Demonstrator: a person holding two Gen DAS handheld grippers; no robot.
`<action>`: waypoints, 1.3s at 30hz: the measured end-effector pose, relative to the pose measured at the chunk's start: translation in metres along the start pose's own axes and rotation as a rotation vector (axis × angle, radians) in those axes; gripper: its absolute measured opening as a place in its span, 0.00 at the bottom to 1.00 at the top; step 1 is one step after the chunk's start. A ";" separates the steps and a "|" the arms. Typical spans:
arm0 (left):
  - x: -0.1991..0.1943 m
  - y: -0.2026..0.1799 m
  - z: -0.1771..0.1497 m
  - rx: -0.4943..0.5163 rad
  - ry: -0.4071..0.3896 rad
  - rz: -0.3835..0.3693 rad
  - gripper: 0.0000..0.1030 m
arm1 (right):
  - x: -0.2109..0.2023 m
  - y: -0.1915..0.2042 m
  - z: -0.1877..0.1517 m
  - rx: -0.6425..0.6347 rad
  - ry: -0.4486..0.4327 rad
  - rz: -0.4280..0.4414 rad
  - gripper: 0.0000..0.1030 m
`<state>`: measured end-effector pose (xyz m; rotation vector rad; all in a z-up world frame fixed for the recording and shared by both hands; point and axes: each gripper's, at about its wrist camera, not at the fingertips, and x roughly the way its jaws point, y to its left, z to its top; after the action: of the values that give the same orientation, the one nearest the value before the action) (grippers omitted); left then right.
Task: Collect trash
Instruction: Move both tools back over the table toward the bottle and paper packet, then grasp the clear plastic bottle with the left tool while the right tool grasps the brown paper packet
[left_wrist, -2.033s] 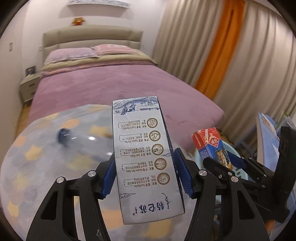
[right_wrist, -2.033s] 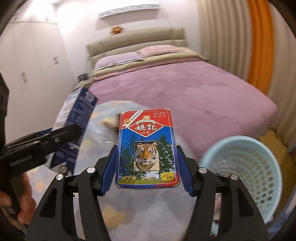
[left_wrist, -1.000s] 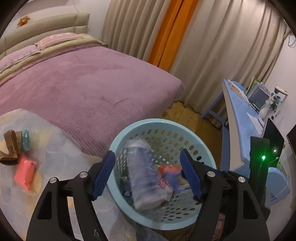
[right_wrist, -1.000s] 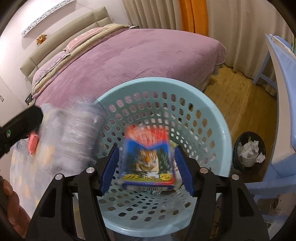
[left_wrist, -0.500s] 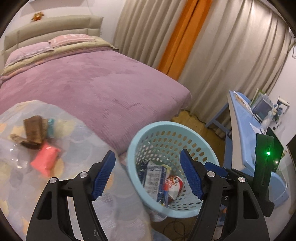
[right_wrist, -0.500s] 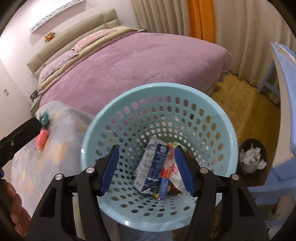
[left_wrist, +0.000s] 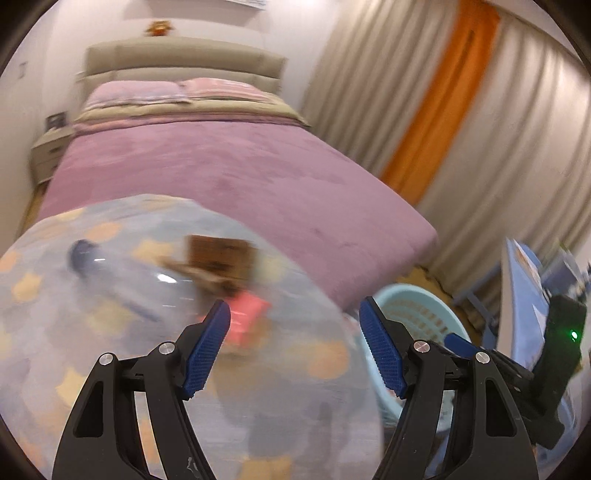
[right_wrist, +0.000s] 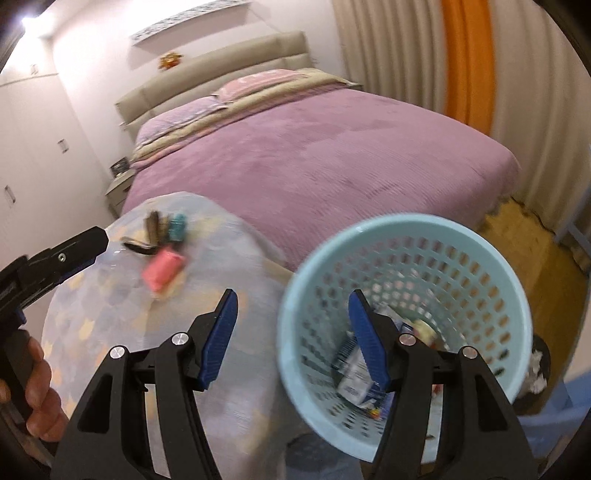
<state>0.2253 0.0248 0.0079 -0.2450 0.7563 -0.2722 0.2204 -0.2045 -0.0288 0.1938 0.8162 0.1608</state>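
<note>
- My left gripper (left_wrist: 295, 347) has its jaws spread wide with nothing between them, and it points over the table (left_wrist: 92, 369) with the patterned cloth.
- My right gripper (right_wrist: 291, 339) is also wide open and empty; its right jaw hangs over the rim of the blue basket (right_wrist: 295, 369), its left jaw over the table's edge.
- The next piece of trash I judge to be the pink packet (left_wrist: 247, 321). It lies just beyond my left jaws, a little left of their centre line and close to the tip of the left one.
- From my right gripper the same pink packet (right_wrist: 162, 273) sits farther off, up and to the left, so my left hand is the nearer one.
- The blur hides the packet's true outline; in the right view its long axis seems to run slantwise, from near-left to far-right.
- Behind it sits a brown bundle (left_wrist: 218, 258) with a small teal thing (right_wrist: 177, 225) beside it; a clear bottle (left_wrist: 110, 277) lies farther left.
- The basket already holds a blue-and-white carton (right_wrist: 354, 373) and other scraps, and stands just right of the table.
</note>
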 end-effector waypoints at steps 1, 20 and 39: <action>-0.003 0.011 0.003 -0.025 -0.006 0.019 0.69 | 0.001 0.007 0.002 -0.015 -0.005 0.007 0.57; 0.016 0.157 0.030 -0.386 0.050 0.192 0.75 | 0.080 0.122 0.062 -0.211 0.013 0.142 0.50; 0.055 0.168 0.039 -0.362 0.117 0.284 0.71 | 0.140 0.152 0.072 -0.281 0.105 0.233 0.20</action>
<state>0.3168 0.1689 -0.0528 -0.4611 0.9435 0.1230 0.3570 -0.0342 -0.0441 0.0147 0.8641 0.5048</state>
